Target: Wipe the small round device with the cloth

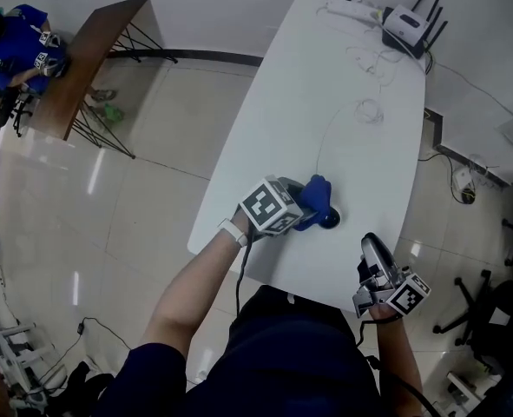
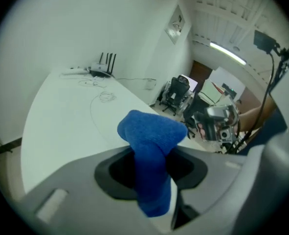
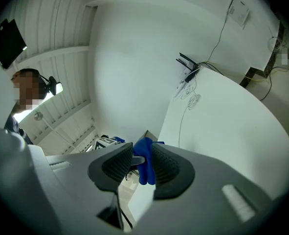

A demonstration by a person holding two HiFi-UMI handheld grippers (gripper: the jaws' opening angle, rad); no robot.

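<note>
My left gripper (image 1: 311,208) is shut on a blue cloth (image 1: 315,196), which bunches out past its jaws near the front edge of the white table (image 1: 308,102). Just under the cloth lies the small round black device (image 1: 330,220), partly covered by it. In the left gripper view the cloth (image 2: 151,131) stands pinched between the jaws of the left gripper (image 2: 151,173). My right gripper (image 1: 371,243) hovers at the table's front right corner, apart from the device. In its own view the right gripper (image 3: 143,169) has a narrow gap with nothing in it; the cloth (image 3: 145,151) shows far beyond.
A router with antennas (image 1: 410,20) and a power strip (image 1: 351,9) sit at the table's far end. A thin white cable (image 1: 369,111) runs down toward the device. A wooden desk (image 1: 91,55) and a person in blue (image 1: 17,46) are far left; office chairs (image 1: 490,311) stand right.
</note>
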